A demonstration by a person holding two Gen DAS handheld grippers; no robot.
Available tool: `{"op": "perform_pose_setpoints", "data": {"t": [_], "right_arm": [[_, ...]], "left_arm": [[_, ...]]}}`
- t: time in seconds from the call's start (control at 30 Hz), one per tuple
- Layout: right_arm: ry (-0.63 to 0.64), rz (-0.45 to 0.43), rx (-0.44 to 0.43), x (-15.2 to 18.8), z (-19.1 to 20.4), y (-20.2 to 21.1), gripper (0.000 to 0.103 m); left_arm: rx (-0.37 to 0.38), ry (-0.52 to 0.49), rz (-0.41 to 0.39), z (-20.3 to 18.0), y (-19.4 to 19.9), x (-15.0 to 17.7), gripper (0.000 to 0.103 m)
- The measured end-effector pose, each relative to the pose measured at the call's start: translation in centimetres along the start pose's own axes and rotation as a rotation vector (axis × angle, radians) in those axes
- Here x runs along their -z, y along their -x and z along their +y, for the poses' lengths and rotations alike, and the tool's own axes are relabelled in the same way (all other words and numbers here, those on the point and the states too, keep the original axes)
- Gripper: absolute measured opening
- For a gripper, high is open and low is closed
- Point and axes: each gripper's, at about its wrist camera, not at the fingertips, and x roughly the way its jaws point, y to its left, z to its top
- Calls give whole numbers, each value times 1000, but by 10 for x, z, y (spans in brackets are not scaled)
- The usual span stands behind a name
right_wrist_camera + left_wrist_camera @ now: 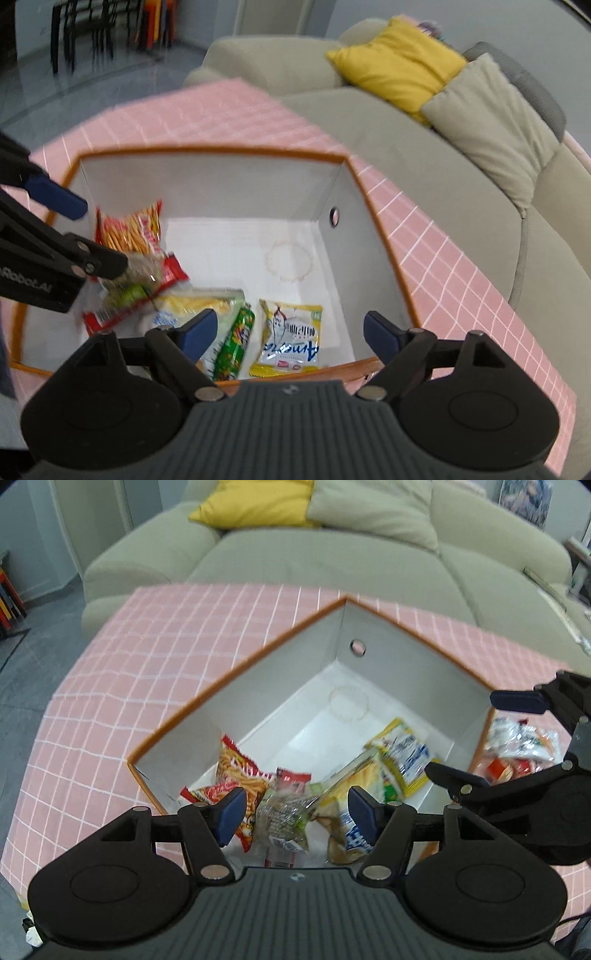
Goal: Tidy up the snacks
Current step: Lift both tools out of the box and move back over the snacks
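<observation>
Grippers: my left gripper (295, 814) and right gripper (286, 332) are both hanging released, empty
Risk: leftover packets (521, 749) are sitting outside the box (236, 672); I am risking overlooking them

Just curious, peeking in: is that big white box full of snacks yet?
No. The box holds a few snack packets along one side; much of its white floor shows bare.

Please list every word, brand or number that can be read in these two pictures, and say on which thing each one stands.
"Robot.AI": white letters on the side of the left gripper, partly cut off by the picture's edge.
"Amoria", roughly: blue letters, upside down, on the yellow and white packet; uncertain.
Print on the red stick-snack bag, the green packet and the other wrappers: too blurred to read.
</observation>
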Motion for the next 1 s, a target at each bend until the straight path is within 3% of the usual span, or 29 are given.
{"op": "perform_pose_setpoints", "data": {"t": [0.27,0.5,0.77,1.0], "right_arm": [[-139,-158,47,22,-18,58,89],[-258,-245,138,69,-33,95,90],[-365,-222,239,140,-51,108,90],[-416,-119,291,197,-69,90,91]], "left_arm": [[23,-17,-132,-21,34,14,74],[107,-49,-221,-48,52,30,75],[185,-107,-219,-83,42,48,75],[237,-192,-173,-121,17,62,75]]}}
